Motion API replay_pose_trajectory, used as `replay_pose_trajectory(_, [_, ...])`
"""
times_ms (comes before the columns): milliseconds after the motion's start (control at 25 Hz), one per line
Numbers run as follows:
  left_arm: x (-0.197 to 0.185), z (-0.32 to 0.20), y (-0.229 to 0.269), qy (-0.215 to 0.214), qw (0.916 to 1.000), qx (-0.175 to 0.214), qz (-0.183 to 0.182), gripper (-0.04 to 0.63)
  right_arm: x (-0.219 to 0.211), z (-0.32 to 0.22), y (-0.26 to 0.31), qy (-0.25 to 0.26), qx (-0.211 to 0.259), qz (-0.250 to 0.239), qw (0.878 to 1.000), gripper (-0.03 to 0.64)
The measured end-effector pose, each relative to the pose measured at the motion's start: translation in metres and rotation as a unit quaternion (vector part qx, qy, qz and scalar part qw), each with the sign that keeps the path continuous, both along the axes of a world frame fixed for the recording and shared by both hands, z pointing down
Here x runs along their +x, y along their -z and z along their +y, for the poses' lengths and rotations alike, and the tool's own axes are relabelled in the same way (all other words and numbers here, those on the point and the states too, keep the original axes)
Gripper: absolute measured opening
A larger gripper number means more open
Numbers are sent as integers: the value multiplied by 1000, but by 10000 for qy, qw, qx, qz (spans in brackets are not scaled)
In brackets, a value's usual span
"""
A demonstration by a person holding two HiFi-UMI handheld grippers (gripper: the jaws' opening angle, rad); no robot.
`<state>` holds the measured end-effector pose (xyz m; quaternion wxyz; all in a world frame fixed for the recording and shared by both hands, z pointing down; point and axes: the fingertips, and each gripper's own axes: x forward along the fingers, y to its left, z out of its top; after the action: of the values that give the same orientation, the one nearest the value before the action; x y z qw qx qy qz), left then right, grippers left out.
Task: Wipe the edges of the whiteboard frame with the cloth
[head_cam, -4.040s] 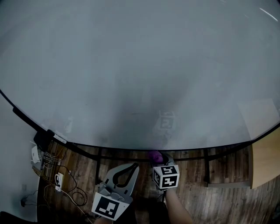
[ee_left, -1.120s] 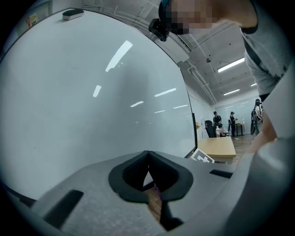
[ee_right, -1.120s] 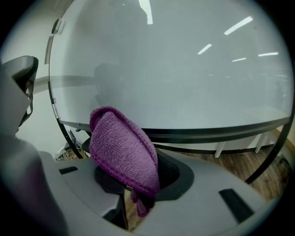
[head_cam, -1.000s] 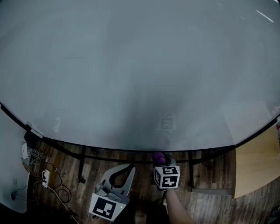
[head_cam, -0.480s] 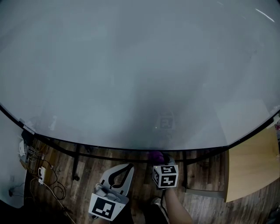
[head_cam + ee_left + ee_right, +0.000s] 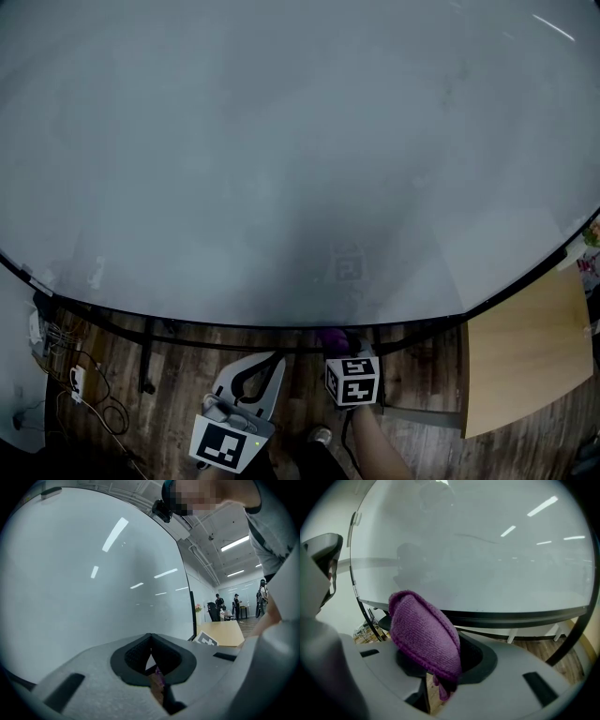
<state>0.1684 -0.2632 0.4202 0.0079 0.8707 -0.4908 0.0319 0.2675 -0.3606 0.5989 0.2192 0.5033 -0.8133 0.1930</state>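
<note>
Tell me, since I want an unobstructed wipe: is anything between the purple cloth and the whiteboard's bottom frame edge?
Nothing visible does. The purple cloth, clamped in the right gripper, sits right at the dark bottom frame edge, unobstructed.

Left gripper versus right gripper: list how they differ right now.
The left gripper has its fingers together on nothing; the right gripper is shut on the purple cloth. The right gripper holds the cloth up at the lower edge of the whiteboard frame; the left gripper sits just short of it. Both are grey and point toward the whiteboard.
</note>
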Motion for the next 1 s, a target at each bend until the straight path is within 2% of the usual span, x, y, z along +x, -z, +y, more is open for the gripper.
replay_pose_trajectory(680, [64,-16,3,-118,9999,51,-29,17,70,-11,1,-122,-3,26,9999,117])
replay_pose_trajectory(1000, [96,-18,2,-251,9996,57,-66,17,112,-15,1,-347,-4,32,9994,117])
